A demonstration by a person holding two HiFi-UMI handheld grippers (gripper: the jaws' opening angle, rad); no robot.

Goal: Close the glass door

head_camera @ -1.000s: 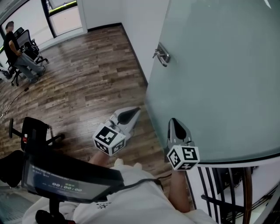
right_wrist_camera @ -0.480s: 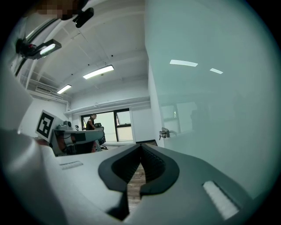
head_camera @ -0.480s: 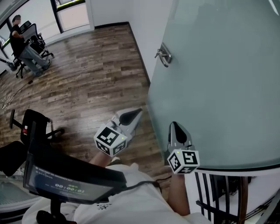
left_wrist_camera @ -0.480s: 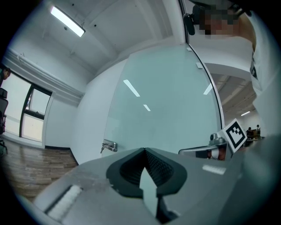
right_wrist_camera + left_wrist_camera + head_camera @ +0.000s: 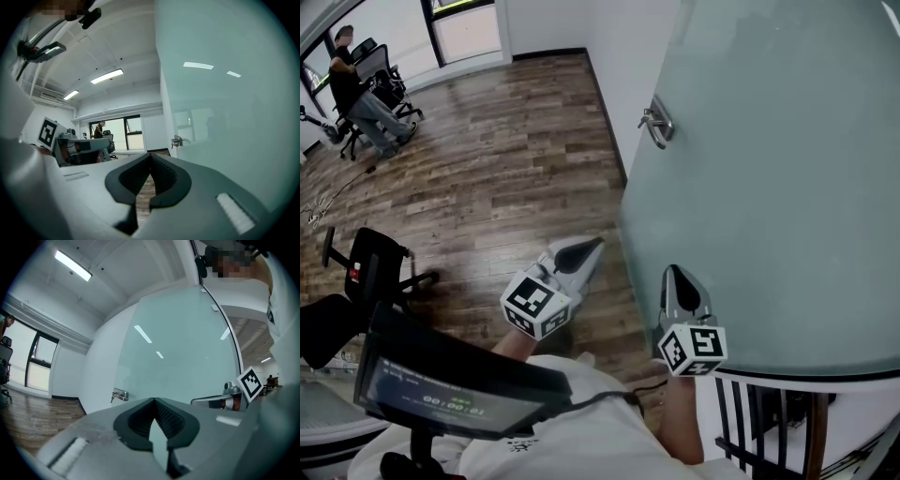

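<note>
Fingers of the left gripper (image 5: pixel 589 244) and right gripper (image 5: pixel 675 272) are clenched, empty. The glass door (image 5: pixel 769 187) stands just right of the right gripper's fingers, with its handle (image 5: pixel 656 122) well ahead.

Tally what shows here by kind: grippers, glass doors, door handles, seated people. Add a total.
Grippers: 2, the left gripper and the right gripper
Glass door: 1
Door handle: 1
Seated person: 1
Total: 5

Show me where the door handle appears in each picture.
Head view: the door handle sits upper centre, near the glass door's left edge.
Left gripper view: small, left of centre, slightly below the middle.
Right gripper view: small, just right of centre.
Shared landmark: the glass door, in all three.
</note>
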